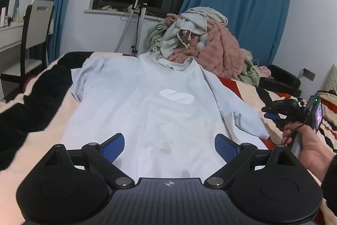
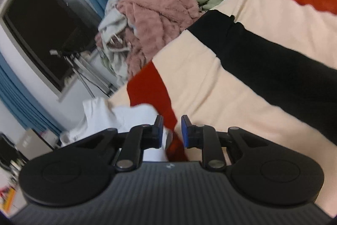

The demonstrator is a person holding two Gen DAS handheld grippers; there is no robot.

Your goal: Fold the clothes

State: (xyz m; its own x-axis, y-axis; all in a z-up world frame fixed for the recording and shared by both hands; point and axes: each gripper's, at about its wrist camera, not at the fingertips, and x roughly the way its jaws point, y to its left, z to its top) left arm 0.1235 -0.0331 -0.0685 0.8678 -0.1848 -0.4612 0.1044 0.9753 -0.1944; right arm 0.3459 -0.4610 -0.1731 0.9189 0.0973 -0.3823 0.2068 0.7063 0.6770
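A pale blue T-shirt (image 1: 151, 107) with a white logo lies flat and face up on the striped blanket (image 1: 52, 125), collar far from me, both sleeves spread out. My left gripper (image 1: 169, 147) is open, hovering over the shirt's near hem and holding nothing. My right gripper (image 1: 271, 112) is at the right, just beyond the shirt's right sleeve. In the right wrist view the right gripper (image 2: 172, 130) is tilted, its jaws a narrow gap apart and empty, with the sleeve (image 2: 118, 117) just left of the fingers.
A heap of clothes, pink fleece (image 1: 219, 50) and grey-green garments, sits at the bed's far side. A tripod stand (image 1: 139, 20) stands under the dark window. A chair (image 1: 33, 35) and white desk are at the left. A black cushion (image 1: 280, 79) lies far right.
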